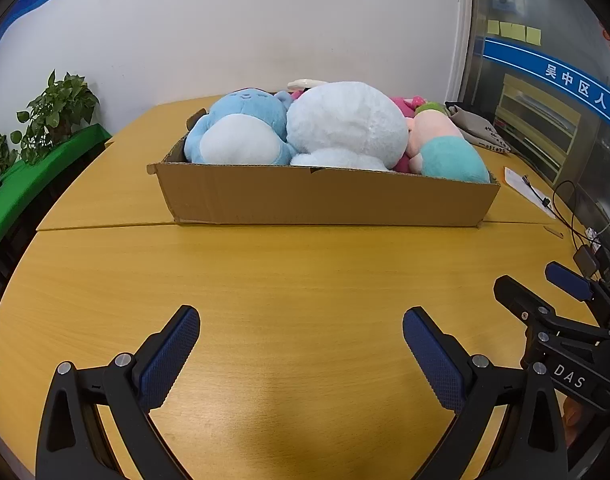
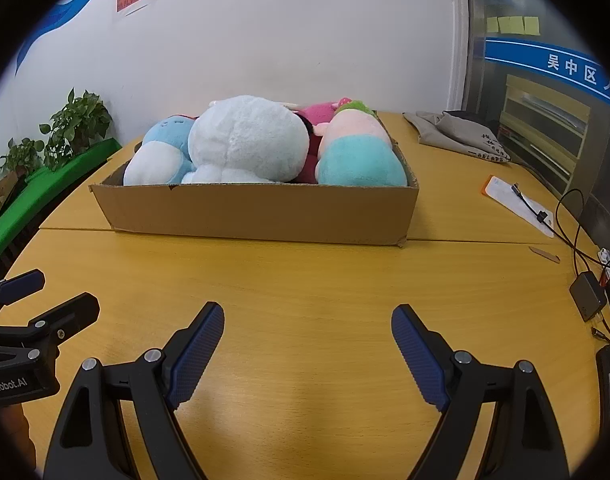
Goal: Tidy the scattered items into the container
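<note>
We find both tools released and empty: the left gripper [image 1: 301, 344] and the right gripper [image 2: 307, 344] hover over bare table [image 1: 305, 272] with jaws spread wide, well short of the cardboard box [image 1: 325, 200]. The task's things, plush toys, all lie inside that box: a blue plush [image 1: 241, 128] at its left, a large white plush [image 1: 345, 124] in the middle, a pink-and-teal plush [image 1: 445, 148] at its right, with a magenta one [image 2: 317, 114] behind. We judge them light, soft and compressible, not fragile; a pinch on a bulging body fold or a limb should hold, though pile fabric may slip. We see no toy left on the table. Nearby stand a grey cloth bag [image 2: 457, 132], a paper sheet [image 2: 517, 204] and cables with an adapter [image 2: 587, 294] at the right edge; none blocks the approach to the box.
</note>
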